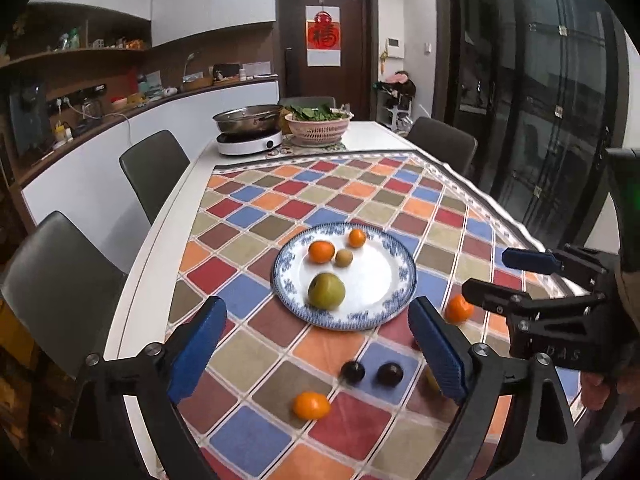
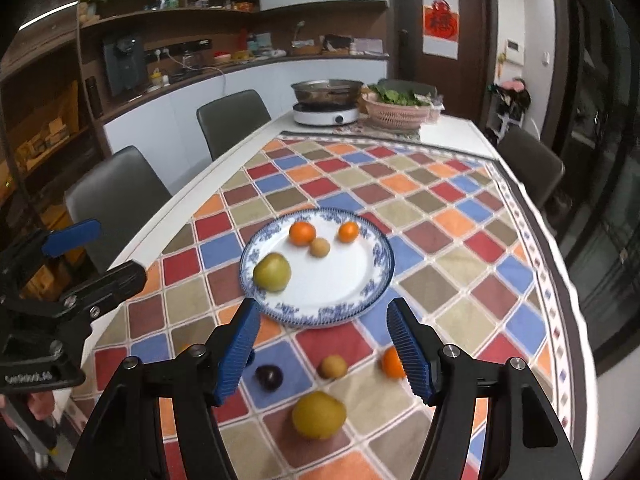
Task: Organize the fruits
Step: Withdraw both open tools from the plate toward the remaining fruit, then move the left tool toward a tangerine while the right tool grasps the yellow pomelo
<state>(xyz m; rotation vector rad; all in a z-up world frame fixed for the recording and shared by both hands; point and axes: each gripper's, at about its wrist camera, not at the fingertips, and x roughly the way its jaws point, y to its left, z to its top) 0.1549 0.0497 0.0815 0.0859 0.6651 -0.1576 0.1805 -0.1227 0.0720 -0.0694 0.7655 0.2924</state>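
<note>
A blue-rimmed white plate (image 1: 402, 300) (image 2: 384, 276) lies mid-table with a green pear (image 1: 326, 291) (image 2: 272, 272), two oranges (image 1: 321, 251) (image 2: 348, 231) and a small brown fruit (image 1: 343, 257). Loose on the cloth nearer me lie two dark plums (image 1: 353, 372), oranges (image 1: 311, 405) (image 2: 392, 362), a brown fruit (image 2: 332, 366) and a yellow pear (image 2: 319, 415). My left gripper (image 1: 317, 306) (image 2: 120, 250) hovers wide open over the plate's near edge, holding nothing. To its right, my right gripper (image 2: 322, 306) (image 1: 484, 274) is open above the loose fruit, also holding nothing.
A checked cloth (image 1: 280, 200) covers the white table. At the far end stand an induction cooker with a steel pot (image 1: 248, 136) and a pink basket of greens (image 1: 318, 128). Grey chairs (image 1: 154, 168) line the left side, and one (image 1: 444, 140) is on the right.
</note>
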